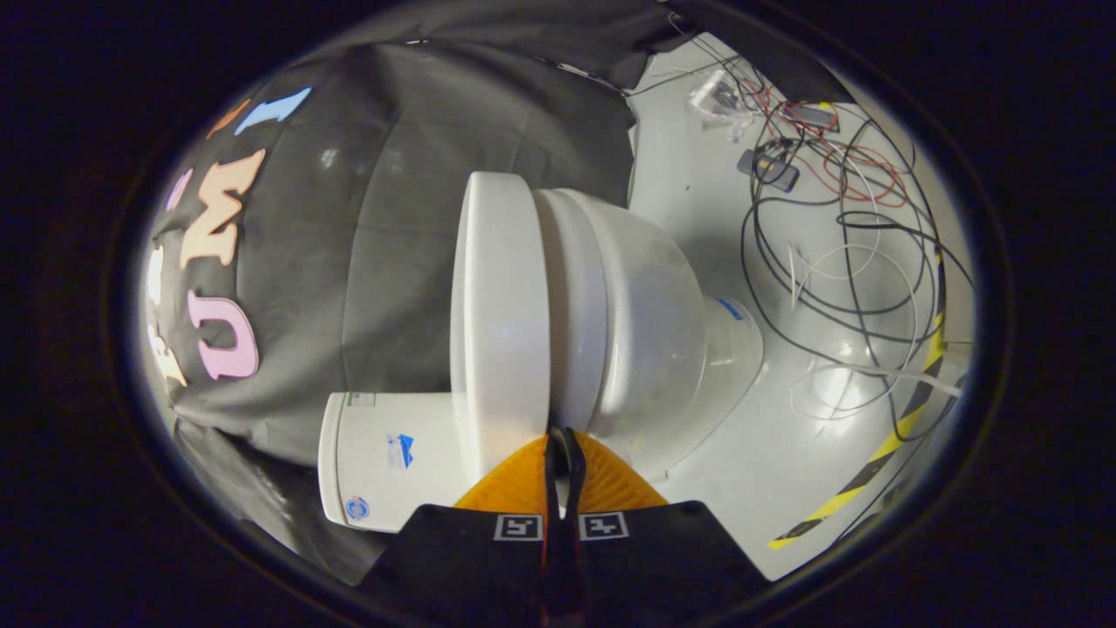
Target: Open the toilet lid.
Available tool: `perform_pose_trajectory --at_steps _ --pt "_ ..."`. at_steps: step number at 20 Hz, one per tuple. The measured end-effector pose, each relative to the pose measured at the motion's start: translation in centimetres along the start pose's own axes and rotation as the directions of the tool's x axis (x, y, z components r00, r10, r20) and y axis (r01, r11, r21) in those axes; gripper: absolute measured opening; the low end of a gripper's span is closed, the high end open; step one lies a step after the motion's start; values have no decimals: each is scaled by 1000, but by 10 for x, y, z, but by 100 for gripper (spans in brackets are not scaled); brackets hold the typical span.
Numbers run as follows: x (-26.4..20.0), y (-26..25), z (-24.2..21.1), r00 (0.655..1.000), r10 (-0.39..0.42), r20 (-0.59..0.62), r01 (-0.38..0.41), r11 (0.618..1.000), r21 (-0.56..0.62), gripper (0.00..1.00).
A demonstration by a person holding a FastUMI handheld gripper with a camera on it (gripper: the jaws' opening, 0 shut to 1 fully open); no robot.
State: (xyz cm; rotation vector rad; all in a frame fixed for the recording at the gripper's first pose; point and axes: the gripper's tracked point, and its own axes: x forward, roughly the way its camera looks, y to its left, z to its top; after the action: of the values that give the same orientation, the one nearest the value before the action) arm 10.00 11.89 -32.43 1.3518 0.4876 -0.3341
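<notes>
Toilet lid (pixel 501 305) looked smooth, glossy plastic; bowl (pixel 645 323) glazed ceramic, shiny; tank (pixel 392 462) same glossy white finish; booth wall (pixel 384 218) matt black cloth, creased; floor (pixel 750 453) smooth, glossy, glare spots; cables (pixel 837 235) thin, plastic-sheathed.

White plastic toilet lid (pixel 501 305) closed against white ceramic bowl (pixel 645 323), white cistern (pixel 384 467) behind lid, gripper (pixel 558 449) fingertips together at lid's edge, tangled cables (pixel 837 244) on floor (pixel 741 471) beyond bowl.
</notes>
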Motion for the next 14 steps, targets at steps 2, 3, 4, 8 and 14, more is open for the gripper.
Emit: perform_pose_trajectory --at_steps 2,3,4,8,14 --pt "-2 6 1 1000 -6 16 6 1000 -15 1" --pt "-4 10 2 1000 -9 27 10 1000 -22 1" --pt "-5 14 2 999 -11 34 12 999 -37 1" --pt "-14 31 6 997 -10 75 19 992 -126 1" --pt "-25 55 4 992 -1 124 27 979 -202 1"
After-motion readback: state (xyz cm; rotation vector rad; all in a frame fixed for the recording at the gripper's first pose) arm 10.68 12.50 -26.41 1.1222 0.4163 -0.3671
